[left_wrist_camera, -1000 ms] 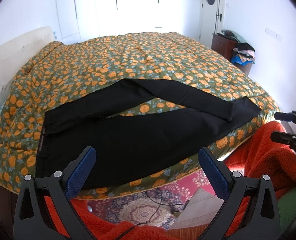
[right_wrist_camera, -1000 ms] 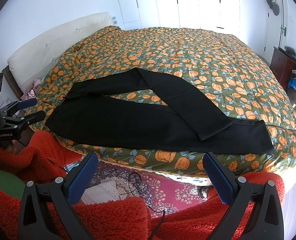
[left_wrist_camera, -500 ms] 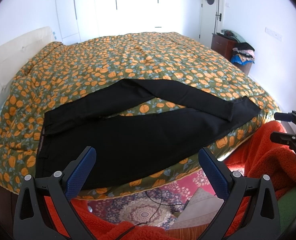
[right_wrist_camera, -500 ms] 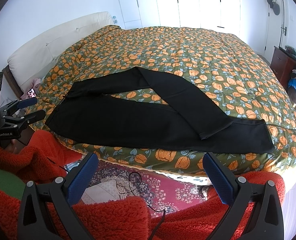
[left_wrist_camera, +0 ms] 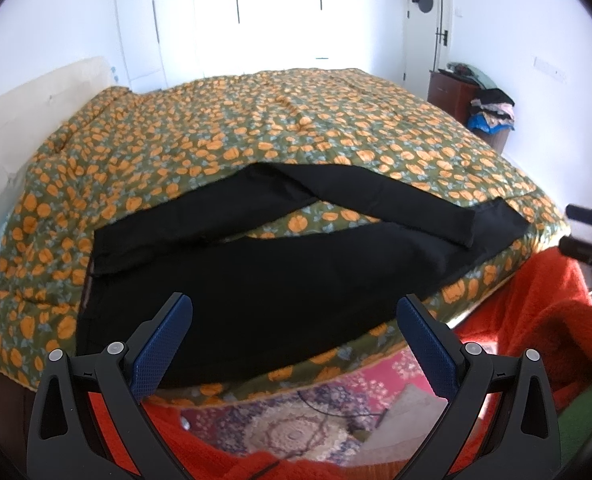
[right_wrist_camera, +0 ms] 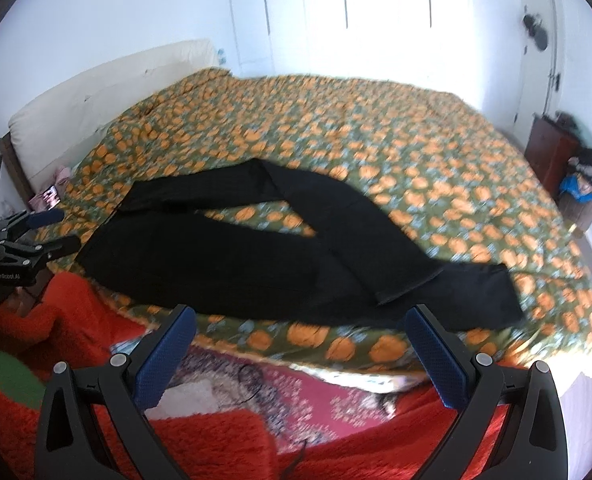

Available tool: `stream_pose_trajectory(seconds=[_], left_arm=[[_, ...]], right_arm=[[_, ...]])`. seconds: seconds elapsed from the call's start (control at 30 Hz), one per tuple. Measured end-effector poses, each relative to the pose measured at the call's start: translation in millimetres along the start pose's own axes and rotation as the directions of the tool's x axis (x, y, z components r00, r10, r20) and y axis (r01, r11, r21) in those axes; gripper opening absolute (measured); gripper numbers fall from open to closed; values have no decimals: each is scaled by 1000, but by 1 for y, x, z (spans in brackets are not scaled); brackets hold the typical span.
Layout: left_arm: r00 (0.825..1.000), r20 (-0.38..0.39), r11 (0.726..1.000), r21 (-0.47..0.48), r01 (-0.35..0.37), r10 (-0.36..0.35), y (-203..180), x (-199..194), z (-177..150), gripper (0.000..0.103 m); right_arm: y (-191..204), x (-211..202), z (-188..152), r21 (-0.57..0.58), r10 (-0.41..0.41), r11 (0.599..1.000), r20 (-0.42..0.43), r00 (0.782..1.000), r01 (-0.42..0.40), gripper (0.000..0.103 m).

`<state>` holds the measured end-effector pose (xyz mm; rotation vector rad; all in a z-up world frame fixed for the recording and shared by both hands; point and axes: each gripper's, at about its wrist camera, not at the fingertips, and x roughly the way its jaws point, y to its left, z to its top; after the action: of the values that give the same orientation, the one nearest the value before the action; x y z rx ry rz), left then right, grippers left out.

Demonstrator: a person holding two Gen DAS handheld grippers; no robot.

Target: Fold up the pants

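I hold both tools back from the bed edge so each camera takes in the whole garment. The left gripper (left_wrist_camera: 294, 334) has its fingers spread wide and empty; the right gripper (right_wrist_camera: 301, 346) is likewise spread and holds nothing. The black pants (left_wrist_camera: 280, 276) lie flat on the floral bedspread (left_wrist_camera: 296, 120), waist toward the headboard (right_wrist_camera: 108, 88) side. The far leg (right_wrist_camera: 335, 216) bends back across the near leg, so I judge that leg needs straightening before any fold; no grasp is made yet

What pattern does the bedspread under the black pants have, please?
Orange fruit or flower shapes with pale blue leaves on olive green; the bedspread shows best in the left wrist view.
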<state>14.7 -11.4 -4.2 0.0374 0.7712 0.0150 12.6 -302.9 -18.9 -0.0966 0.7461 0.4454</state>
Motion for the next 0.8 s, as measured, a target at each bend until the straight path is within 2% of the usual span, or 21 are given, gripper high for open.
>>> stream_pose_trajectory(seconds=[0.13, 0.3, 0.47, 0.73, 0.8], left_arm=[[999, 15, 999, 9, -31, 31, 5, 12, 13, 102], [998, 22, 998, 5, -55, 55, 5, 30, 27, 102], [1000, -16, 999, -41, -15, 14, 5, 36, 22, 102], [996, -80, 997, -67, -49, 43, 1, 43, 7, 102], [995, -86, 996, -75, -51, 44, 2, 44, 7, 102]], right_arm=[[-11, 0, 11, -9, -11, 1000, 33, 999, 11, 103], [-14, 24, 20, -96, 12, 995, 5, 1000, -12, 103], [-24, 85, 13, -232, -62, 972, -89, 994, 40, 103], [-66, 175, 3, -314, -149, 947, -222, 964, 74, 102], [-70, 187, 4, -331, -157, 941, -225, 962, 76, 96]])
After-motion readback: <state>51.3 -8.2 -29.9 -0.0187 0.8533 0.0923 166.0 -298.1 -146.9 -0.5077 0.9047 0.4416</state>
